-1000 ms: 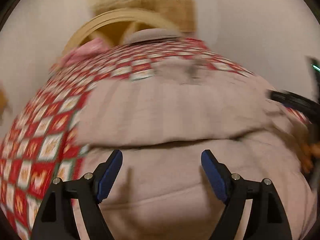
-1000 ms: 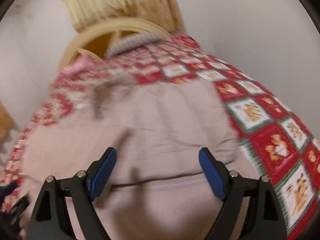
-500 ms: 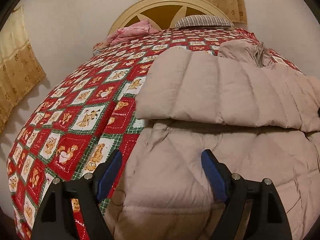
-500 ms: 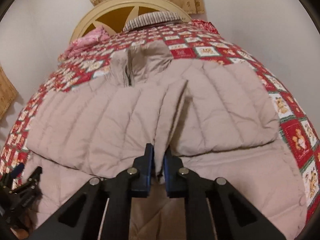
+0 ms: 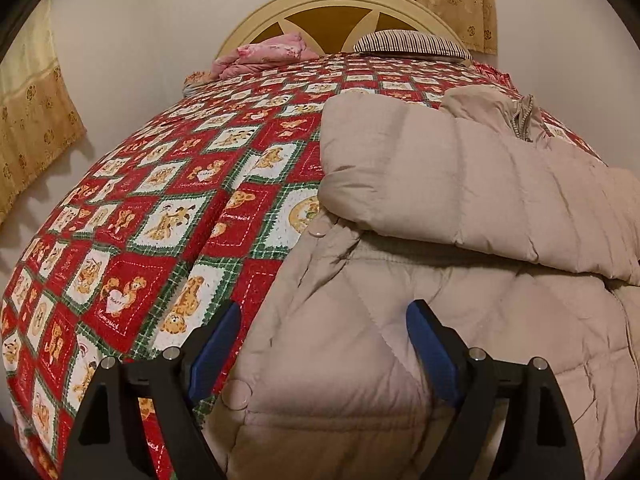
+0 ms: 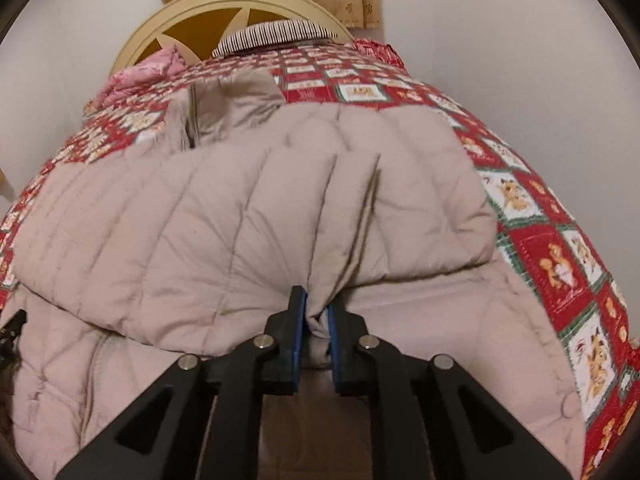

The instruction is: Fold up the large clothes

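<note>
A large beige quilted puffer coat (image 5: 460,208) lies on the bed, its upper half folded over the lower half. In the left wrist view my left gripper (image 5: 324,344) is open, its blue pads just above the coat's lower left edge, holding nothing. In the right wrist view the coat (image 6: 200,232) fills the middle, collar at the far end. My right gripper (image 6: 318,320) is shut on a pinched fold at the near edge of the coat's folded-over layer.
The bed is covered by a red, green and white patchwork quilt (image 5: 160,208). A pink bundle (image 5: 264,54) and a striped pillow (image 5: 412,42) lie by the round cream headboard (image 5: 336,4). Curtains hang behind and at left; walls flank the bed.
My right gripper went from open to shut on the coat's folded layer. My left gripper, still open, shifted left to the coat's left edge, so more quilt shows.
</note>
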